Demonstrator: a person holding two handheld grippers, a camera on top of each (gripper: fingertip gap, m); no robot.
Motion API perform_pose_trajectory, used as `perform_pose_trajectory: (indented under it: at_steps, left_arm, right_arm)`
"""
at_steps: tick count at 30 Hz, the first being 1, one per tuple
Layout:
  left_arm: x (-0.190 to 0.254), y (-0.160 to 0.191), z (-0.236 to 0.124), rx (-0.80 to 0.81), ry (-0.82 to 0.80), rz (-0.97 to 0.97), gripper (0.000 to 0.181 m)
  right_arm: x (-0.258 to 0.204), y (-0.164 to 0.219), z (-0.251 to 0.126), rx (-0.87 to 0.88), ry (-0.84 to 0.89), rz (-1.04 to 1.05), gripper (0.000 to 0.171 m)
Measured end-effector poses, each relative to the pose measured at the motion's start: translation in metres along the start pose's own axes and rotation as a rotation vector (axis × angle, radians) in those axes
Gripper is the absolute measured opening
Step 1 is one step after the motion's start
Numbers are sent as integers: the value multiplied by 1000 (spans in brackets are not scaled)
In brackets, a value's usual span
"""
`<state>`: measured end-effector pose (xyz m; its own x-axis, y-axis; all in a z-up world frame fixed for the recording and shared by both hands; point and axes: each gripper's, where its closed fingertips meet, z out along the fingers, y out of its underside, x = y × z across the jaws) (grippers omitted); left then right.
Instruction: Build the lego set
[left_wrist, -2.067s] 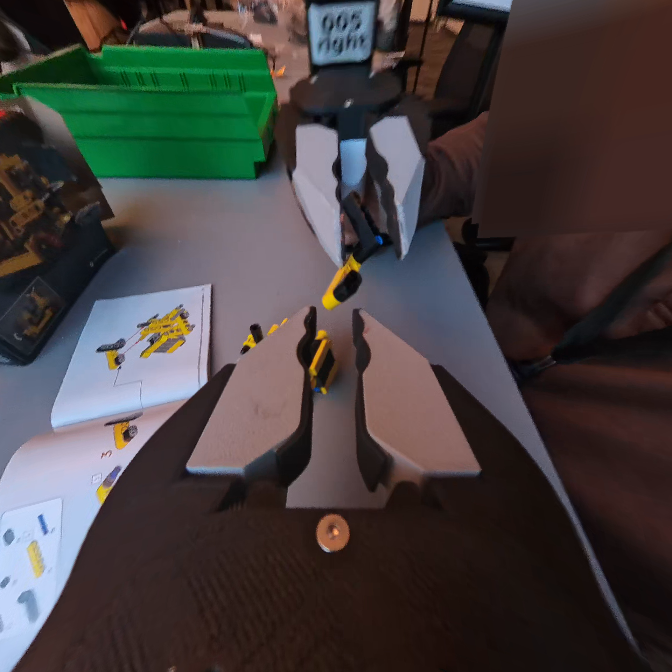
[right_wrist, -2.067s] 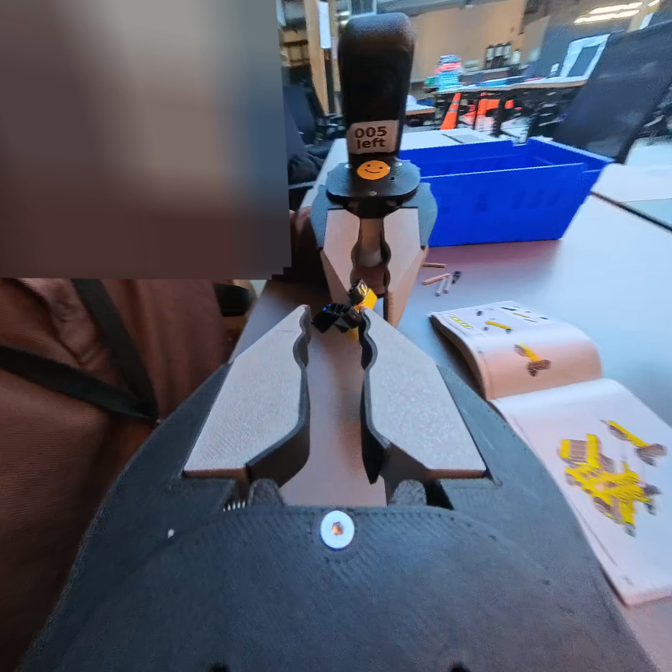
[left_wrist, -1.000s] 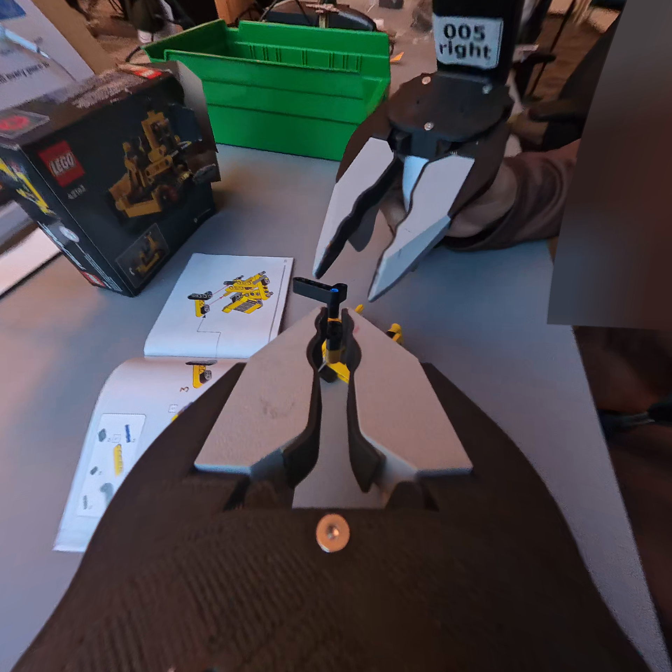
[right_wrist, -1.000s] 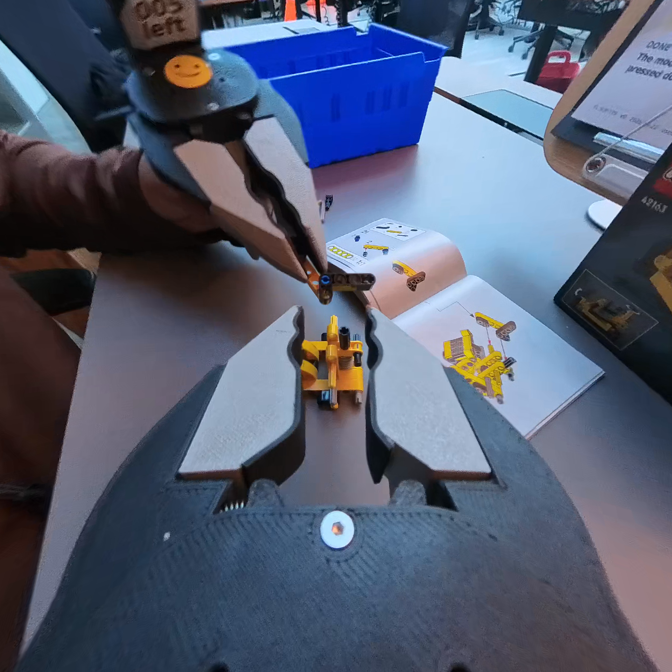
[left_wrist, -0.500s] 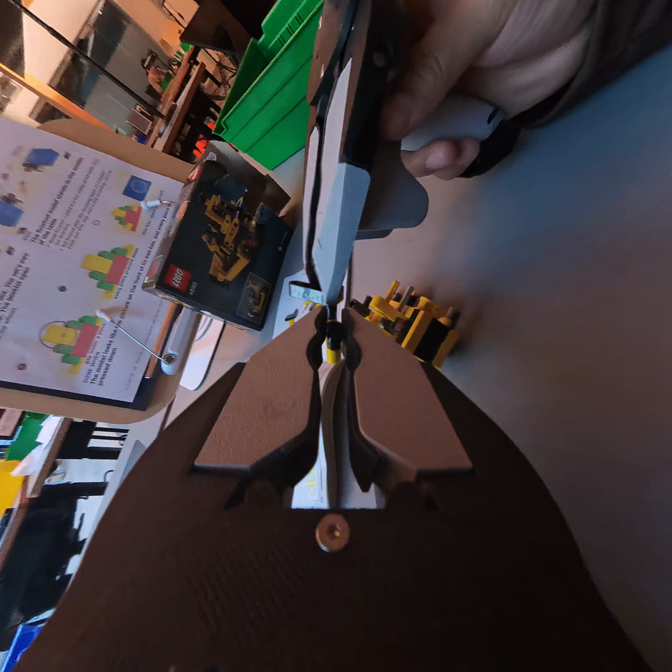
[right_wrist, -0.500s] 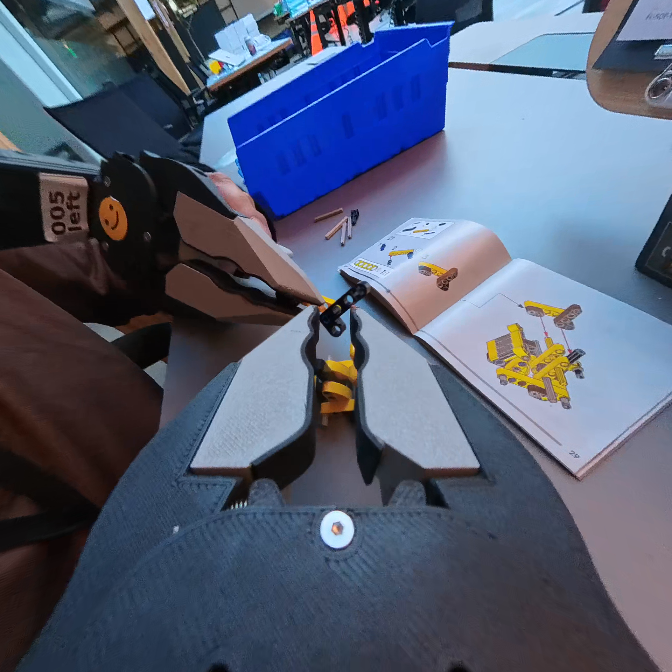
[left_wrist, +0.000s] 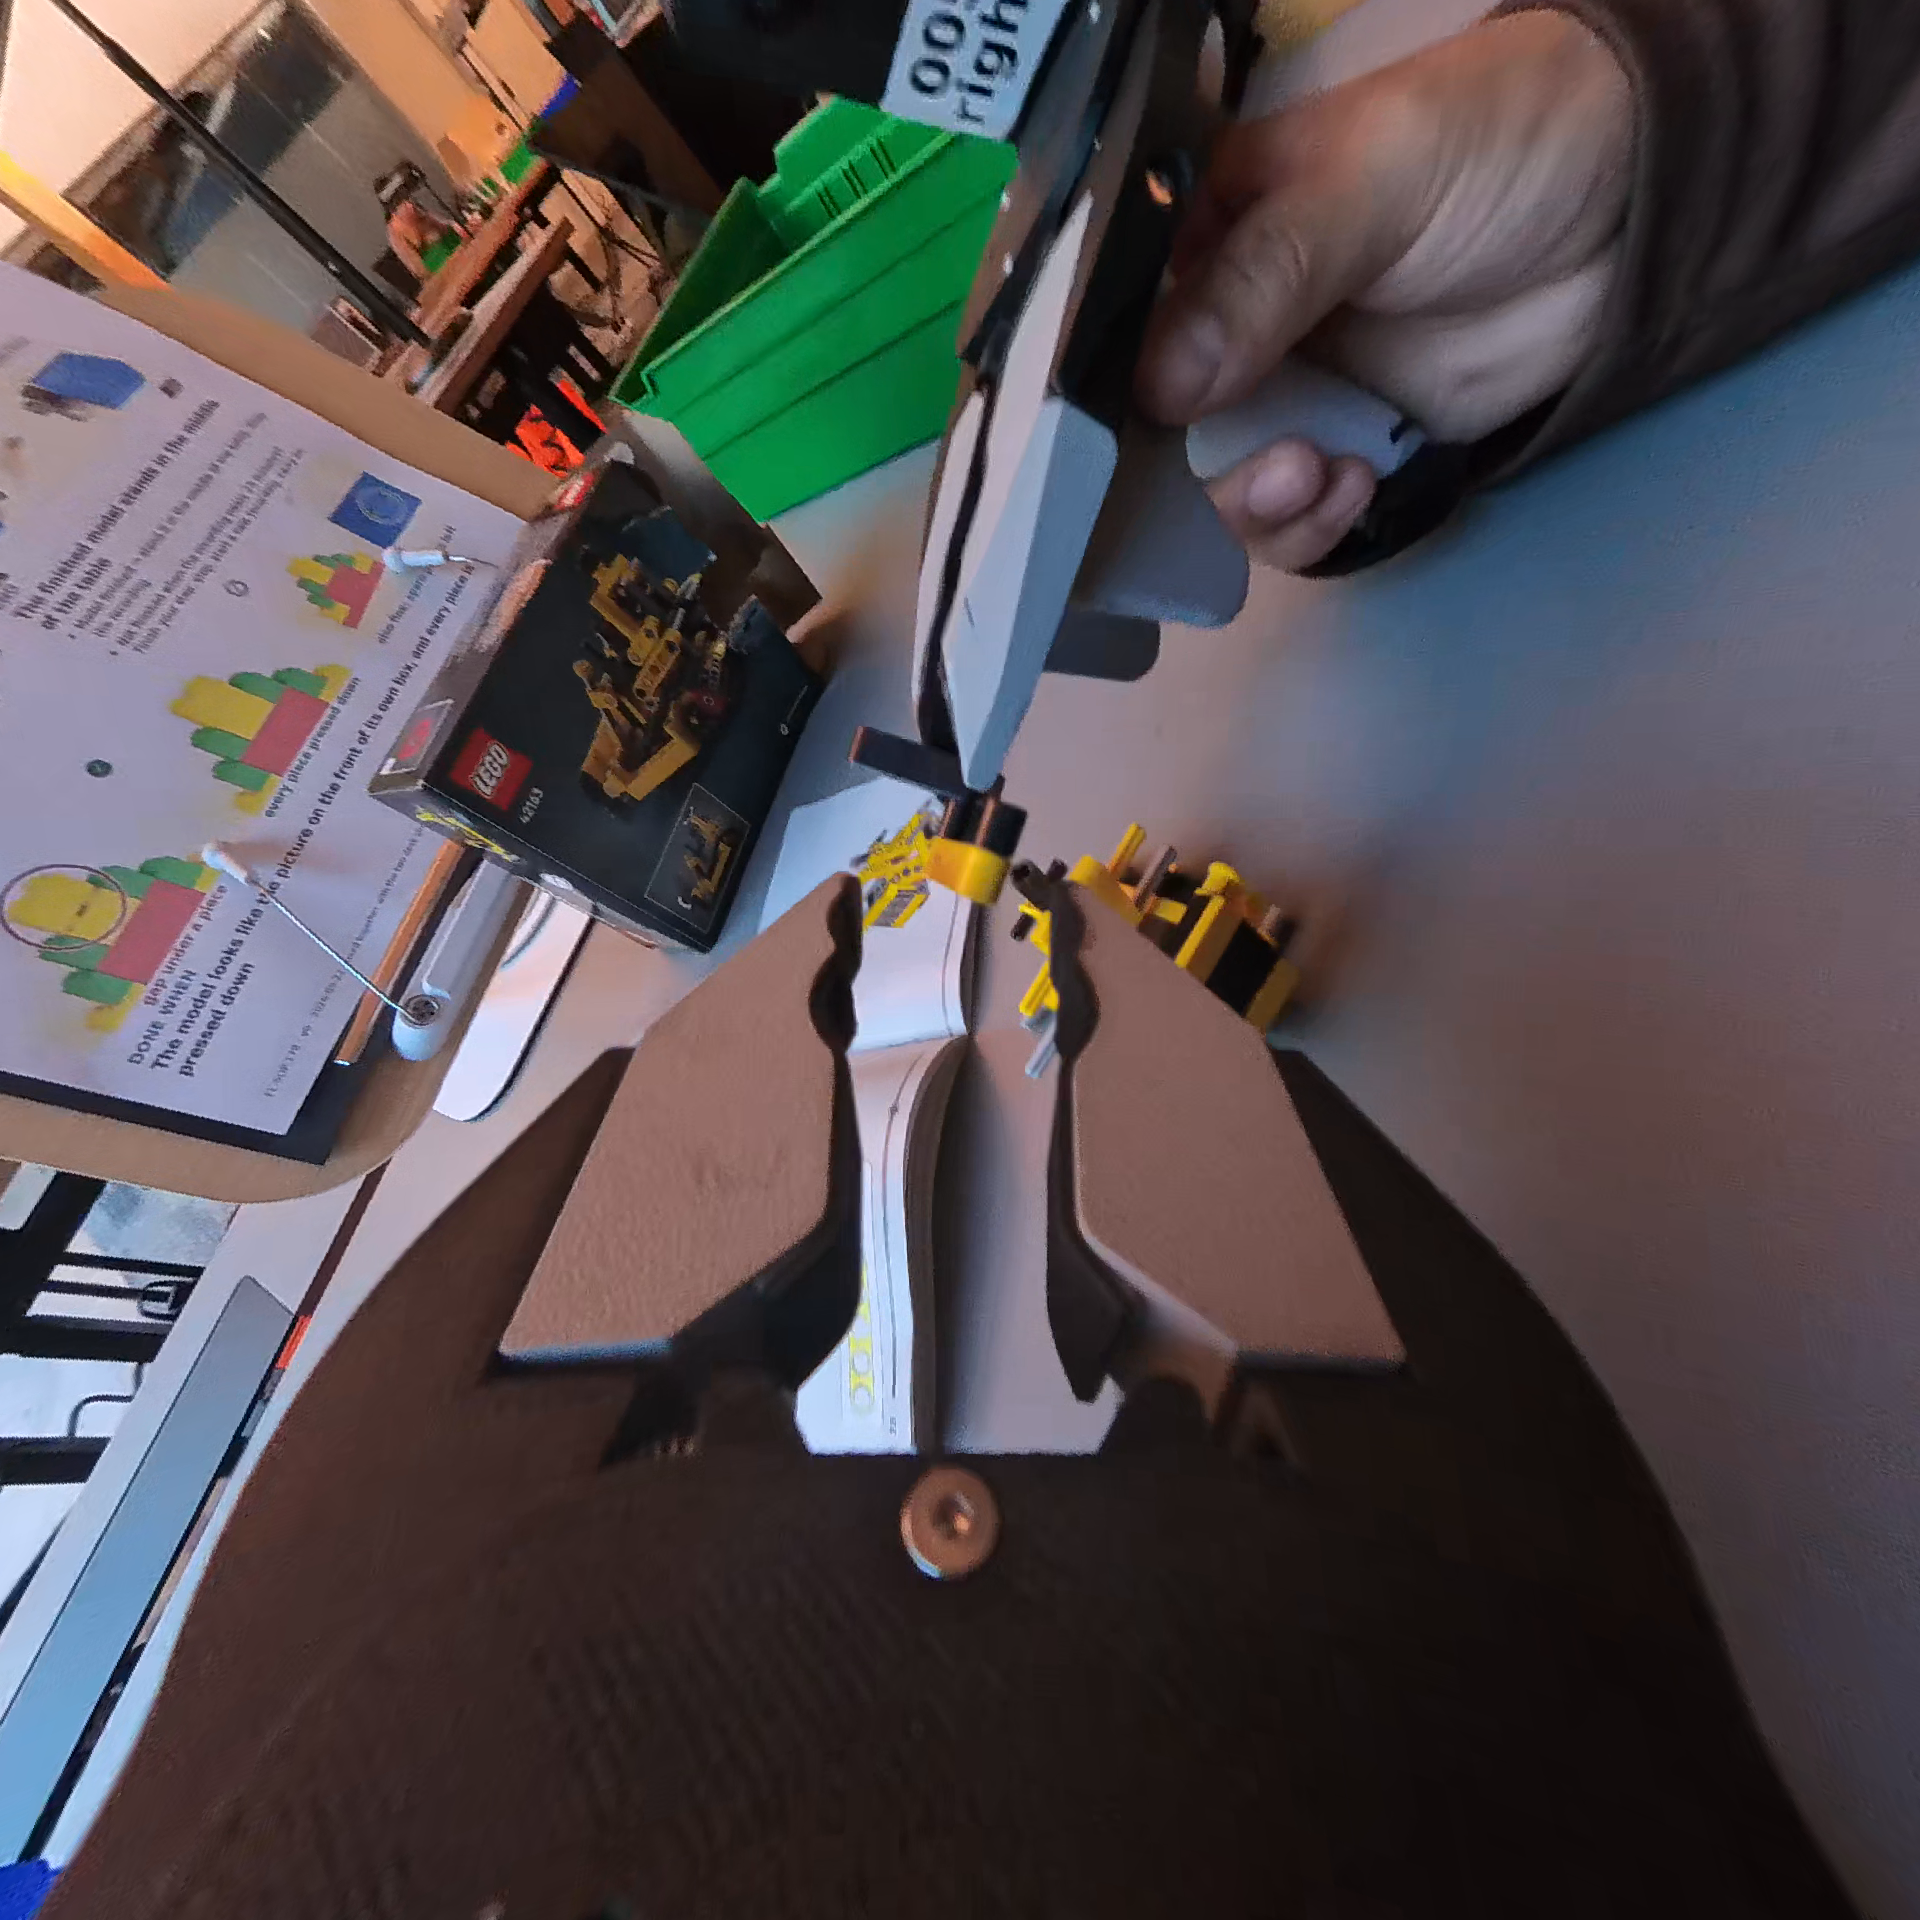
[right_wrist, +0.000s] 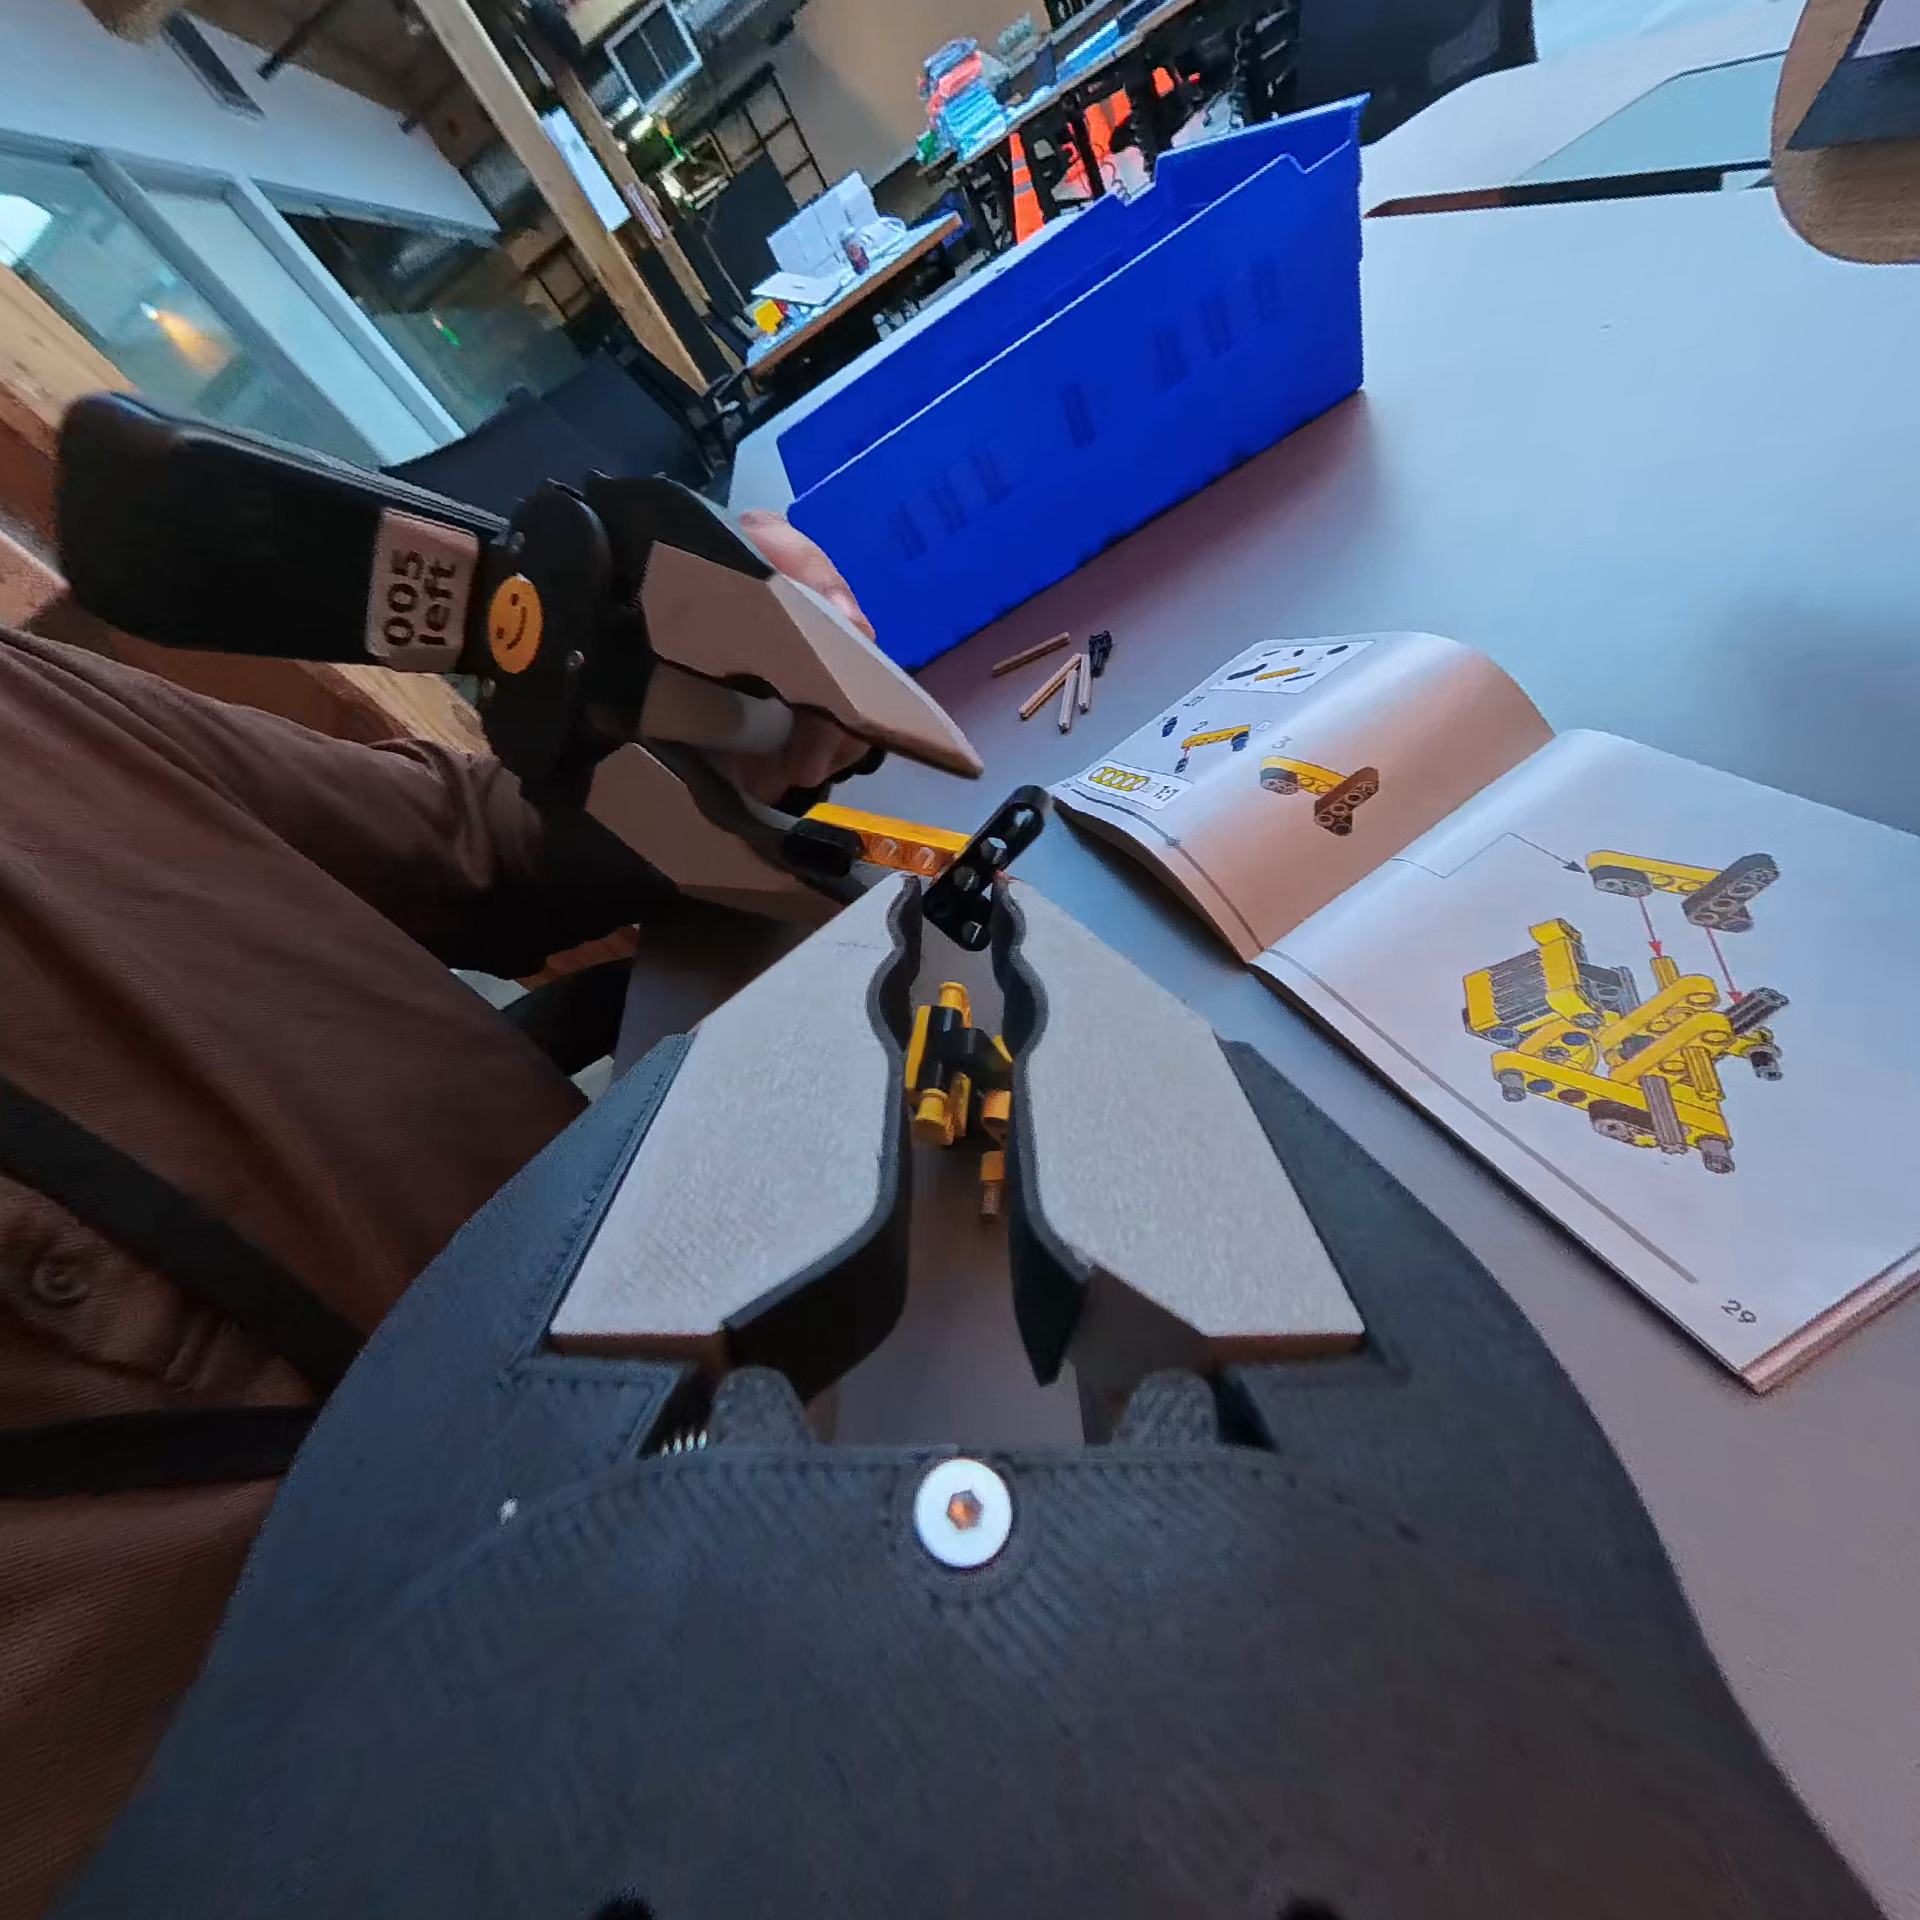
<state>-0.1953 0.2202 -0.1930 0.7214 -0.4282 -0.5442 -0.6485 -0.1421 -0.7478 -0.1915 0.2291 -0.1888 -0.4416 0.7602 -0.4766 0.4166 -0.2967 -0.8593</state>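
My right gripper (right_wrist: 958, 894) is shut on a black beam (right_wrist: 982, 868) that is joined to a yellow beam (right_wrist: 894, 836). It holds the pair above the table. In the left wrist view the right gripper (left_wrist: 971, 764) comes down from above and the joined piece (left_wrist: 966, 857) hangs at its tips. My left gripper (left_wrist: 948, 904) is open and empty, with its tips on either side of the yellow end. A part-built yellow and black model (right_wrist: 951, 1070) lies on the table under the right gripper, and it also shows in the left wrist view (left_wrist: 1184, 925).
The open instruction booklet (right_wrist: 1558, 935) lies to the right. Loose brown axles and a dark pin (right_wrist: 1055, 681) lie by the blue bin (right_wrist: 1091, 343). The set's box (left_wrist: 613, 707), a green bin (left_wrist: 831, 301) and a clipboard stand (left_wrist: 187, 727) stand beyond. The grippers are tip to tip, or close to it.
My left gripper has opened and let go of the yellow and black piece. My right gripper has closed on its black beam and now carries it.
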Motion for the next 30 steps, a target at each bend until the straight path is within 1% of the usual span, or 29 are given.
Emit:
perform_pose_trajectory:
  at_steps: [2, 5, 9, 10, 16, 18, 20, 24, 29, 30]
  left_arm:
    - [5, 3, 1, -9, 26, 21, 29]
    - [13, -4, 1, 34, 58, 25, 21]
    - [15, -2, 1, 26, 40, 89, 9]
    - [15, -1, 1, 20, 40, 103, 5]
    - [22, 3, -2, -3, 100, 112, 5]
    - [24, 3, -2, -4, 109, 108, 5]
    - [25, 3, -2, -3, 116, 89, 5]
    - [24, -2, -3, 25, 115, 70, 8]
    - [18, 5, -3, 9, 140, -17, 27]
    - [17, 6, -3, 14, 143, -26, 27]
  right_arm:
    - [-2, 0, 0, 1, -18, 5, 9]
    - [-7, 4, 4, -28, -33, -25, 9]
    - [-10, 11, 8, -78, 4, -144, 9]
    - [-11, 13, 9, -90, 14, -184, 9]
    - [-13, 20, 12, -167, 150, -542, 9]
    - [-13, 21, 12, -177, 179, -621, 10]
    - [-13, 22, 11, -180, 185, -638, 9]
    - [-13, 19, 9, -154, 156, -590, 9]
    - [-12, 13, 3, -114, 125, -526, 9]
    - [-12, 13, 3, -111, 118, -524, 9]
